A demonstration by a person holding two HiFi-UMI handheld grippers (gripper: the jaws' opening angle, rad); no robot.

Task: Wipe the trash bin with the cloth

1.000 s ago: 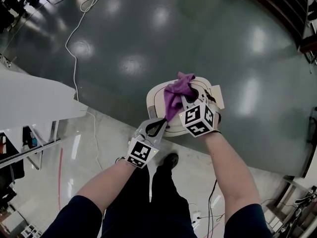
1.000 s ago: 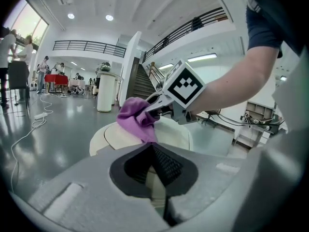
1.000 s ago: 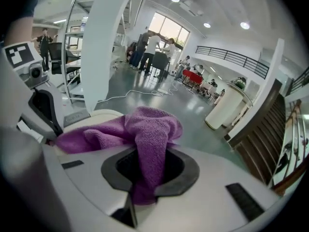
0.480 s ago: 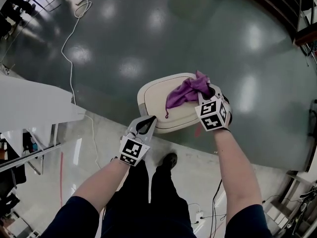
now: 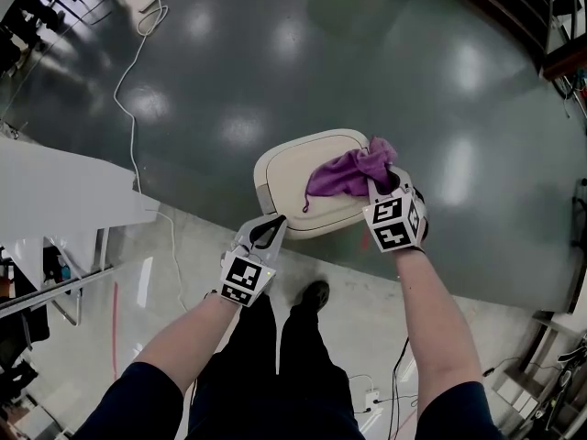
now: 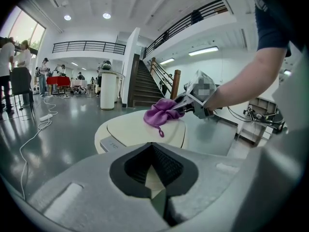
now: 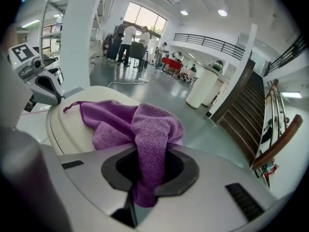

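A cream trash bin stands on the dark floor, its flat lid facing up. A purple cloth lies spread on the right part of the lid, with my right gripper shut on its bunched end at the lid's right edge. In the right gripper view the cloth runs from the lid into the jaws. My left gripper is shut and holds nothing. Its tips sit at the bin's near edge; whether they touch it I cannot tell.
A white cable snakes across the floor at the left, near a white panel. The person's shoe stands just before the bin. Farther off are a white cylinder bin, stairs and several people.
My right gripper has dragged the cloth across the lid from its middle to its right edge. The left gripper has stayed shut at the bin's near edge.
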